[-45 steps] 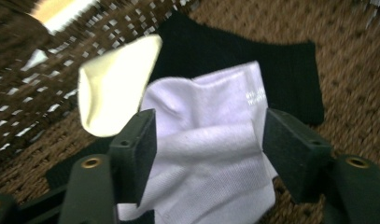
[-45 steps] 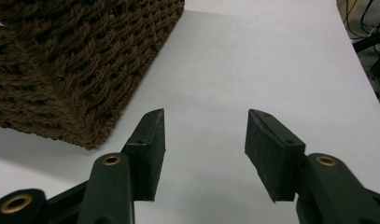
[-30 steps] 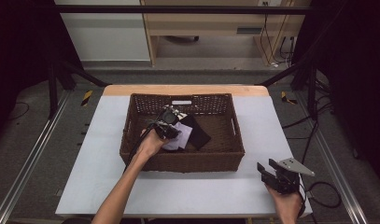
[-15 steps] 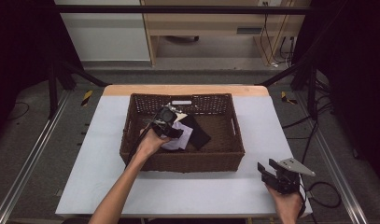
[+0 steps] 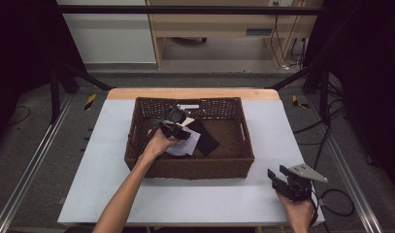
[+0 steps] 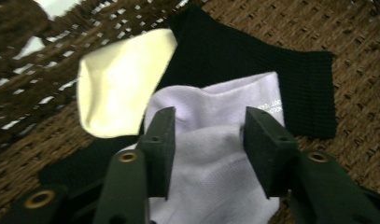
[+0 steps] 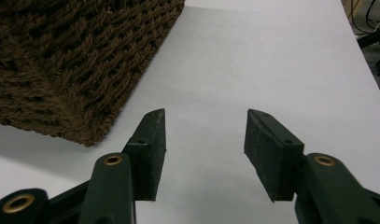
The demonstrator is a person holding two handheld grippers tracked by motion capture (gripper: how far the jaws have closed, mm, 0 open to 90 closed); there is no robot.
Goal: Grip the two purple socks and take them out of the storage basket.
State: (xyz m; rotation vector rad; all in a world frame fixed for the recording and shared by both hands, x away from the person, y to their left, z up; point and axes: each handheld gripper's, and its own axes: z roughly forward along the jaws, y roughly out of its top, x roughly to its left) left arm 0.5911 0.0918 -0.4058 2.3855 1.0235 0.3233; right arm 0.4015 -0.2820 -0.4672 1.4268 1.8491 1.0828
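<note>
My left claw (image 6: 208, 144) inside the brown woven wicker basket (image 5: 137, 145), jaws spread over a white knit sock (image 6: 215, 172).

The sock lies on the basket floor, partly on a black ribbed knit cloth (image 6: 253, 70), with a pale cream cloth piece (image 6: 117, 79) just beside it toward the basket wall. Jaws straddle the sock, nothing pinched, contact unclear. My right claw (image 7: 204, 149) is near the table's front right corner, jaws spread and empty over the white table top (image 7: 271, 56), basket corner near.
</note>
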